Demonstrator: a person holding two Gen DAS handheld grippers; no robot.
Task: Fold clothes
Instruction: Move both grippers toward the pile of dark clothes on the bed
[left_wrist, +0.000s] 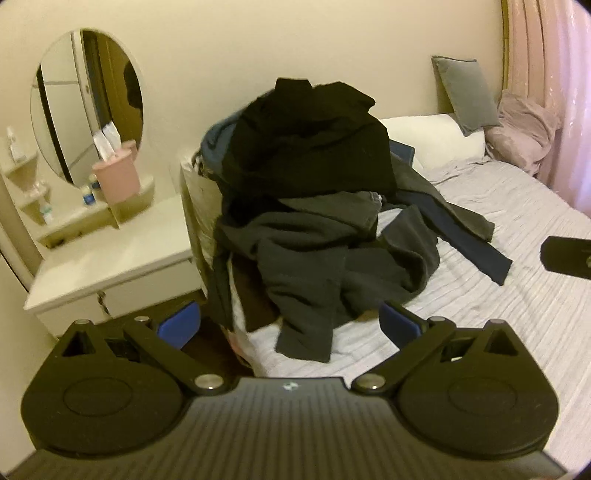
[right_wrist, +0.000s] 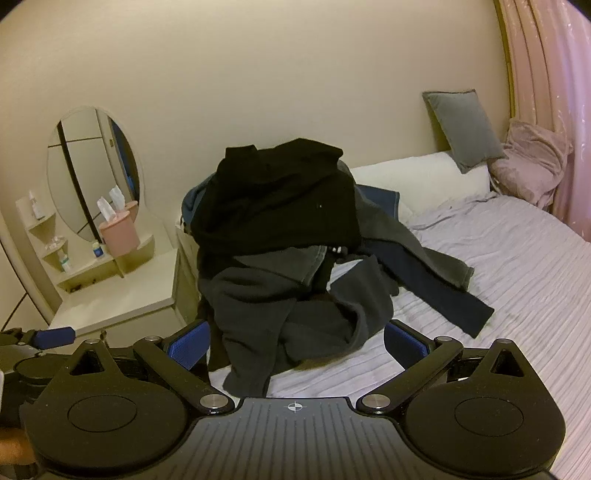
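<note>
1. My left gripper (left_wrist: 290, 323) hangs over the near edge of the bed (left_wrist: 517, 295) with its jaws spread wide and nothing between the blue pads (left_wrist: 400, 323).
2. My right gripper (right_wrist: 297, 341) hovers just beside it, also wide apart and empty. From the right wrist view the left gripper's blue tip shows at the far left; from the left wrist view a black part of the right gripper shows at the right edge.
3. Straight ahead of both grippers lies the pile of clothes (left_wrist: 314, 221), heaped on the left side of the bed, near the bedside counter (left_wrist: 110, 258).
4. A black garment (left_wrist: 314, 140) sits on top; dark grey pieces (right_wrist: 295, 314) spill toward me, and a navy sleeve (left_wrist: 476, 251) trails out to the right across the striped sheet.
5. On the counter stand an oval mirror (left_wrist: 86, 103) and a pink tissue holder (left_wrist: 116, 177).
6. At the head of the bed rest a white pillow (left_wrist: 436, 140), a grey cushion (left_wrist: 465, 92) and a crumpled pink blanket (left_wrist: 524, 129).
</note>
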